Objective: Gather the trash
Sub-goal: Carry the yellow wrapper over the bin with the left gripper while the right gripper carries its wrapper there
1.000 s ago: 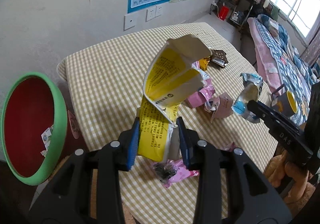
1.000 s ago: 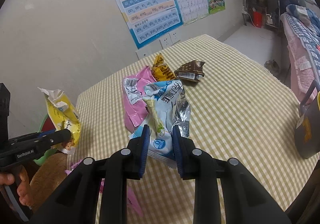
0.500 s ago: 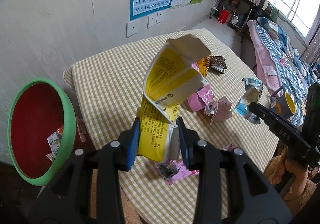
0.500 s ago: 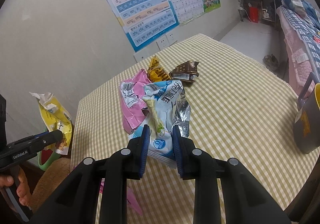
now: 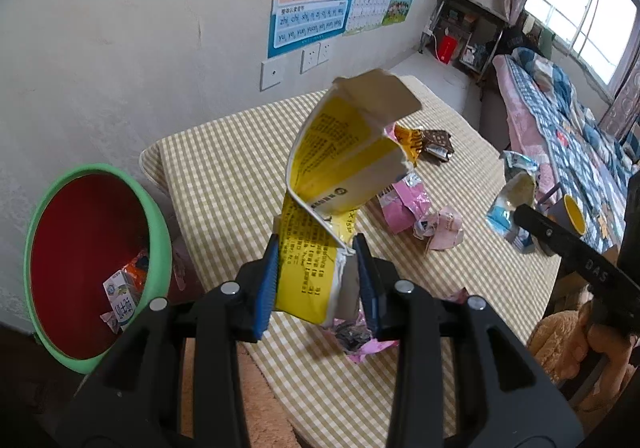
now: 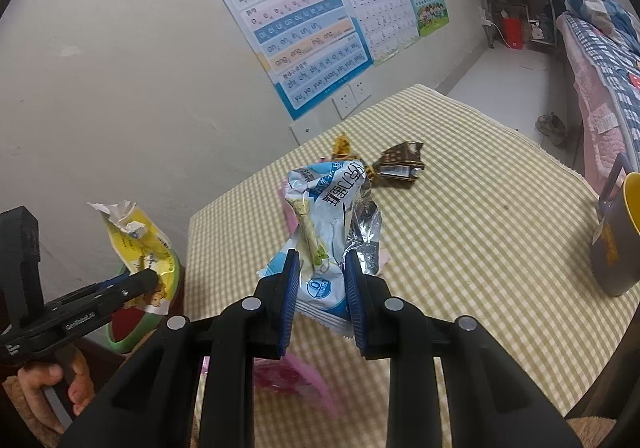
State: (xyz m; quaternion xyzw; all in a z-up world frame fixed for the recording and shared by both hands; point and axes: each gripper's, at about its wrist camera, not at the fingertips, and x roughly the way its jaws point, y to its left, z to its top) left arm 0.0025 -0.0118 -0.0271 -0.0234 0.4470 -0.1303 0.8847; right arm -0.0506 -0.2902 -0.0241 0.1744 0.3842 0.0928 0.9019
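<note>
The left gripper (image 5: 316, 280) pinches a yellow wrapper (image 5: 340, 184) by its lower end. The wrapper stands lengthwise away from the fingers, rising above the checked table (image 5: 224, 168) and curling over at its torn top. The right gripper (image 6: 320, 296) pinches a blue and white wrapper (image 6: 328, 216), whose long axis also runs straight out from the fingers, its open foil end farthest from them. Only the left wrist view looks into the green-rimmed bin (image 5: 158, 224) beside the table, with scraps at its bottom, and shows pink wrappers (image 5: 404, 204) on the cloth. Only the right wrist view shows the whole grey mug (image 6: 616, 244) at the table's edge.
</note>
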